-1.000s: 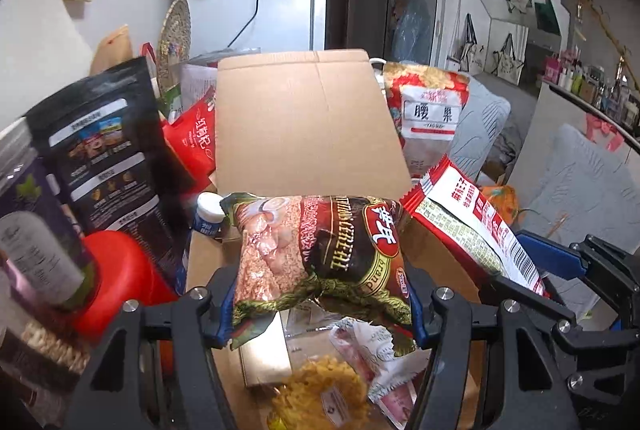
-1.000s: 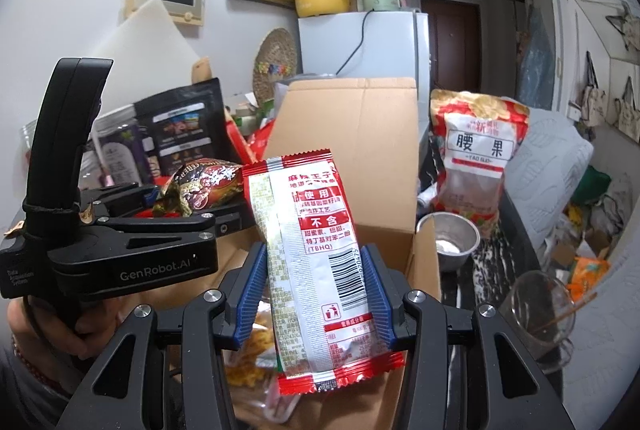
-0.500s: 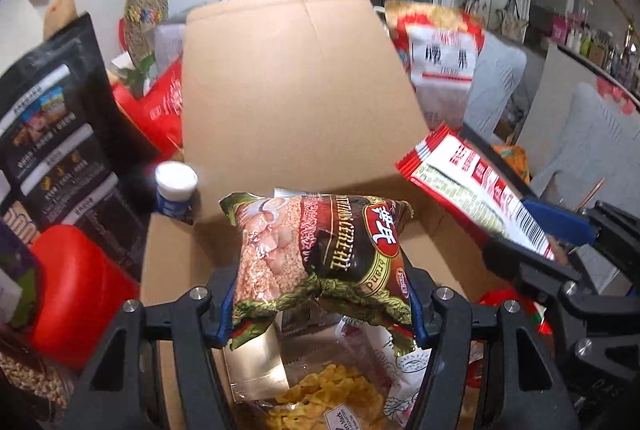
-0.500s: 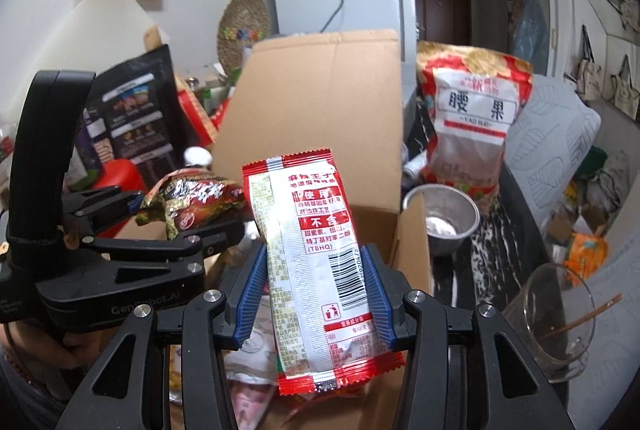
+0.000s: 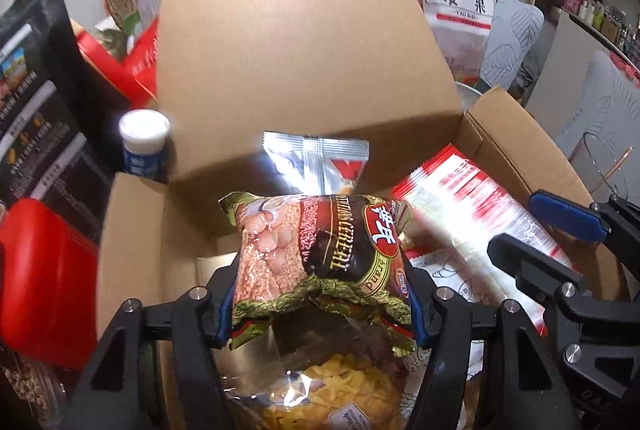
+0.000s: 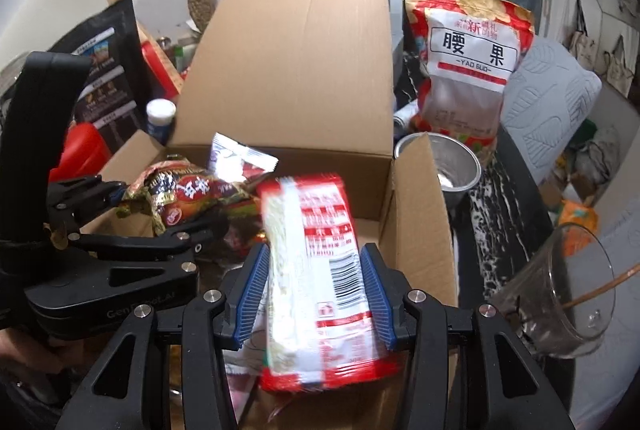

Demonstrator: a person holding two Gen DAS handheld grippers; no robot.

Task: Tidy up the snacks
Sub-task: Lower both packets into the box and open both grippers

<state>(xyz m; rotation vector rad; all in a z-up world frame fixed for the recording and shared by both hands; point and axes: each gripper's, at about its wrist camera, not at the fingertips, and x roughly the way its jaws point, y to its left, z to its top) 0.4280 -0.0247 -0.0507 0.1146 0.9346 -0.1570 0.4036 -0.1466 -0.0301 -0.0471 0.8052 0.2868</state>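
An open cardboard box [image 5: 280, 41] [image 6: 304, 69] fills both views, with its far flap standing up. My left gripper [image 5: 320, 306] is shut on a brown and gold cereal packet [image 5: 320, 250], held just above the box's inside. My right gripper [image 6: 316, 294] is shut on a red and white snack packet [image 6: 316, 270], also low over the box. The other hand's packet shows in each view: the red and white packet [image 5: 472, 218] on the right, the cereal packet [image 6: 180, 197] on the left. A silver packet [image 5: 316, 161] and a clear bag of yellow snacks [image 5: 336, 390] lie inside.
A white-capped bottle [image 5: 142, 141], a red container [image 5: 44, 278] and a black pouch [image 5: 36, 97] stand left of the box. To its right are a cashew bag [image 6: 468, 69], a metal bowl [image 6: 456, 165] and a drinking glass [image 6: 560, 294] holding a stick.
Both grippers have sunk and tipped downward toward the box with their packets still gripped. The box now looms larger and more of its contents show.
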